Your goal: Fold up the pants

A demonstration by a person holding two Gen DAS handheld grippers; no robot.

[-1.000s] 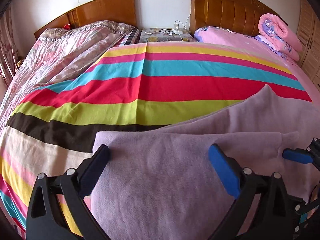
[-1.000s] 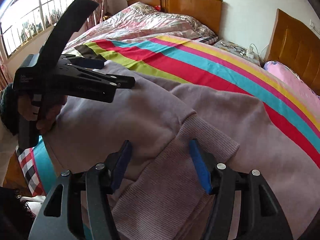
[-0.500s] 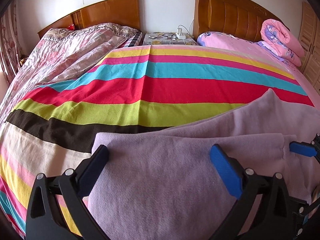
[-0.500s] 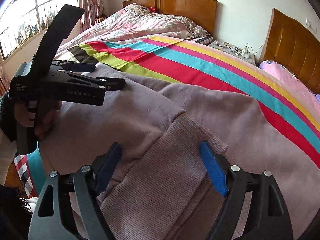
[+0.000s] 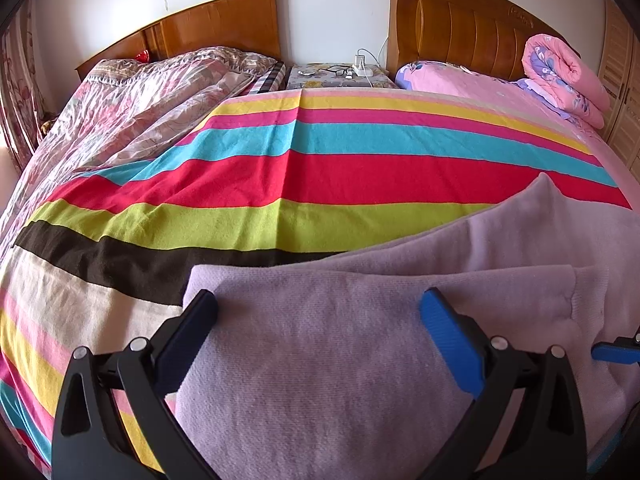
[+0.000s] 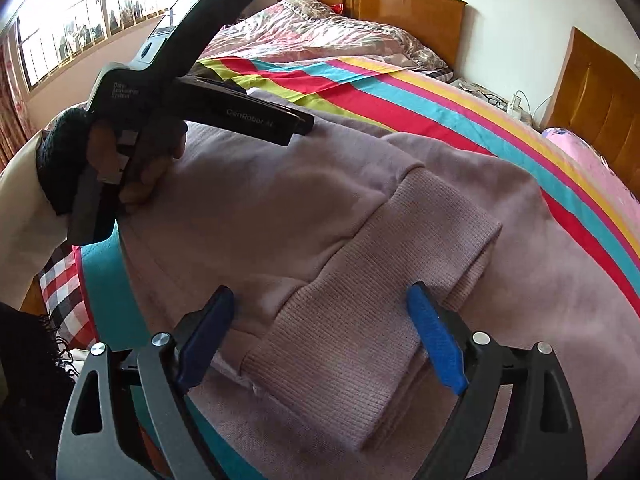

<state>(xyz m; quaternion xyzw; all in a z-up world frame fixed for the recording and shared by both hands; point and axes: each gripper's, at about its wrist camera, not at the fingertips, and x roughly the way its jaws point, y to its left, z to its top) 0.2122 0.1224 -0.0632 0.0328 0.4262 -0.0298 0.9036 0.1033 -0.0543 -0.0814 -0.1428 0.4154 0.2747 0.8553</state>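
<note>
Lilac knit pants (image 5: pixel 360 360) lie folded on the striped blanket (image 5: pixel 320 168) at the near edge of the bed. My left gripper (image 5: pixel 320 332) is open and empty, just above the folded pants near their left fold edge. My right gripper (image 6: pixel 320 336) is open and empty, hovering over the ribbed cuff (image 6: pixel 360 320) that lies on top of the pants (image 6: pixel 260 208). The left gripper also shows in the right wrist view (image 6: pixel 296 124), held in a hand over the far left of the pants. A blue fingertip (image 5: pixel 616 352) of the right gripper shows in the left wrist view.
A rumpled floral quilt (image 5: pixel 132 108) covers the left bed. A nightstand (image 5: pixel 340 76) with glasses and a charger stands between two wooden headboards. A rolled pink quilt (image 5: pixel 568 76) lies on the right bed. A window (image 6: pixel 80 20) is at the left wall.
Both grippers have pulled back slightly toward the near edge; the right gripper's jaws have opened wider over the cuff. The pants lie as before.
</note>
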